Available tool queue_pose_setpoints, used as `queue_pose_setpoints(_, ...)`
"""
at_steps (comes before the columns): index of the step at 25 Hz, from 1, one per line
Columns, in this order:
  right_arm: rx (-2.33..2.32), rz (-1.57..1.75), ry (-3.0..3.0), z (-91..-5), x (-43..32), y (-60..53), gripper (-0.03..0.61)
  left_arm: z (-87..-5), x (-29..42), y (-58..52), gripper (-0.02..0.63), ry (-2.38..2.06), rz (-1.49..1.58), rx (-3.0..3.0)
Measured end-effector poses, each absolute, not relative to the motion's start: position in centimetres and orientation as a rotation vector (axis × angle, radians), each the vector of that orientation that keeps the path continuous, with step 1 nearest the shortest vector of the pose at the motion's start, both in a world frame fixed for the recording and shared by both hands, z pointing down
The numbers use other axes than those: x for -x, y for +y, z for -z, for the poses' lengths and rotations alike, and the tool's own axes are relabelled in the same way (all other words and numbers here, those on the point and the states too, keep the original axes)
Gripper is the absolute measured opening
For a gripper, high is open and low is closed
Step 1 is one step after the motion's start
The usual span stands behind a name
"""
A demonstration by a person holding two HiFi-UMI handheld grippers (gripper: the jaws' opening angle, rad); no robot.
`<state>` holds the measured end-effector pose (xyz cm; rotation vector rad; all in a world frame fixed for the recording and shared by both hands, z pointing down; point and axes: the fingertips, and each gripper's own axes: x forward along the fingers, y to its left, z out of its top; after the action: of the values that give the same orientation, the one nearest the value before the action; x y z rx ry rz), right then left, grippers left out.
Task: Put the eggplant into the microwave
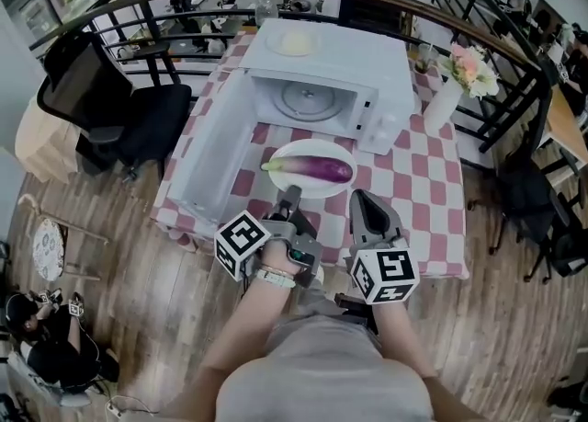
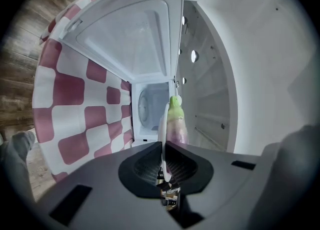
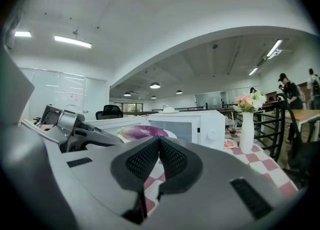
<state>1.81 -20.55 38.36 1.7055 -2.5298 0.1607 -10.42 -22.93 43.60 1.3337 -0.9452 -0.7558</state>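
A purple eggplant (image 1: 319, 168) with a green stem lies on a white plate (image 1: 287, 150) on the checkered table, just in front of the white microwave (image 1: 367, 71). The microwave's door (image 1: 209, 152) hangs wide open to the left and the turntable shows inside. My left gripper (image 1: 290, 194) is shut on the plate's near rim; in the left gripper view the thin rim (image 2: 163, 124) runs between the jaws, with the eggplant (image 2: 176, 119) beyond. My right gripper (image 1: 361, 199) hovers beside the plate, shut with nothing in it (image 3: 159, 141). The eggplant (image 3: 142, 132) shows over its jaws.
A white vase of flowers (image 1: 443, 103) stands to the right of the microwave. A small dish (image 1: 296, 41) rests on the microwave's top. A black office chair (image 1: 110, 103) stands left of the table, and a dark railing (image 1: 478, 39) curves behind it.
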Motion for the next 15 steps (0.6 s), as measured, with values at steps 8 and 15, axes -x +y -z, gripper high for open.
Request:
queue_pose_setpoints(8,-1.663,-0.193,-2.553,-39.1,-2.6,-25.9,0.025,-44.6,10.1,-28.2,0.021,-0.999,0.762,-1.327)
queue_pose_setpoints(15,-1.612,-0.199,-2.565,-40.1,-3.6,-30.0,0.025,-45.9,9.3,-32.6,0.021,-1.025,0.779,-1.319)
